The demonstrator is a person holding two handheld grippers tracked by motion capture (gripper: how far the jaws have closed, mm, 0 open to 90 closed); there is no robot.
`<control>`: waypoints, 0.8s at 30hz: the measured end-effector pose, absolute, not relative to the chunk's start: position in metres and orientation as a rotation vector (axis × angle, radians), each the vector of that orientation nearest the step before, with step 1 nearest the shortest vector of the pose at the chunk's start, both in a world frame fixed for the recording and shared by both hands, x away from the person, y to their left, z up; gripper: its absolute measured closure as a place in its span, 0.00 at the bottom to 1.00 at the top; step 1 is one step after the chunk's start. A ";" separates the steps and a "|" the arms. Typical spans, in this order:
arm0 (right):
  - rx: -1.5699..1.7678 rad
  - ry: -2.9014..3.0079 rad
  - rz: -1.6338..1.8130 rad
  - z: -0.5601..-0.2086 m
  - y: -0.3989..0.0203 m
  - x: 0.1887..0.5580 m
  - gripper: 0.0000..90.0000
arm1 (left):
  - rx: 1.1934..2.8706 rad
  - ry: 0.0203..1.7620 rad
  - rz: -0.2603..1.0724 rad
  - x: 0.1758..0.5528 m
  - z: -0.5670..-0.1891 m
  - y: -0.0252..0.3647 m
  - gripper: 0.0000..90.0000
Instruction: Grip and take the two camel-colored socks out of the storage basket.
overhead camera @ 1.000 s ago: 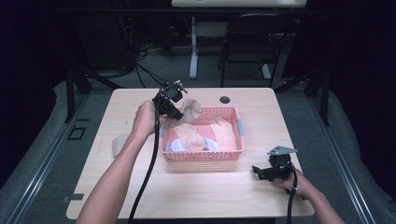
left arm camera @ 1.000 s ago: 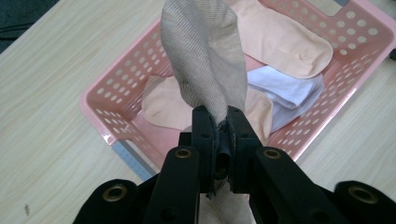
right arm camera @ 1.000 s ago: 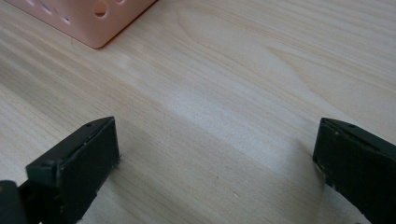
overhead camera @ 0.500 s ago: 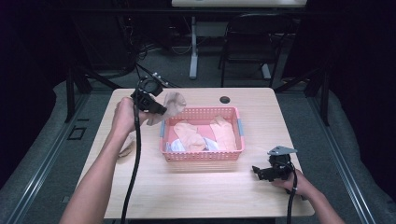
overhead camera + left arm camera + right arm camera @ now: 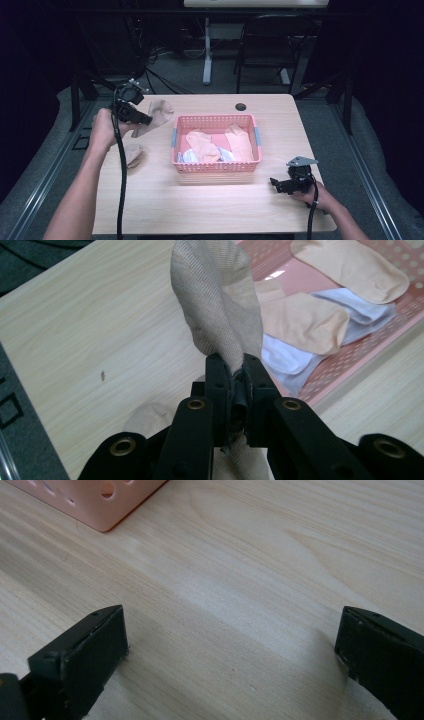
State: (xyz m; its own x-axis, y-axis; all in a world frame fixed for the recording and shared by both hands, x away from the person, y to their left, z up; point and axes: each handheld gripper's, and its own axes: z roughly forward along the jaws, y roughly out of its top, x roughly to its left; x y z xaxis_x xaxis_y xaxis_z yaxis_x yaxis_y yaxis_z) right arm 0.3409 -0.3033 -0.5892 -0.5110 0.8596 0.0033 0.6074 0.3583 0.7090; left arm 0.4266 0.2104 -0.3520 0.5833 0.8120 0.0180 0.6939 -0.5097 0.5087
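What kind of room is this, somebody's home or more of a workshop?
Most likely a lab or recording studio, not a home: a lone wooden table stands between dark curtains, cables trail across the floor behind, and an office chair sits by another desk. Socks lie in a pink basket.

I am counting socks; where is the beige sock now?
High view: the beige sock hangs from the left gripper, above the table's left side, left of the pink basket.

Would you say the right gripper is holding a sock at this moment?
No, the right gripper has its jaws wide apart over the bare table.
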 end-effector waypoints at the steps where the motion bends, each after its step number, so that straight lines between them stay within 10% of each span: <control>1: 1.286 2.257 0.940 -0.589 -0.303 0.341 0.00 | 2.359 1.215 0.354 0.426 -0.353 0.215 0.93; 24: 1.287 2.257 0.940 -0.589 -0.303 0.341 0.00 | 2.278 1.455 0.313 0.423 -0.413 0.284 0.93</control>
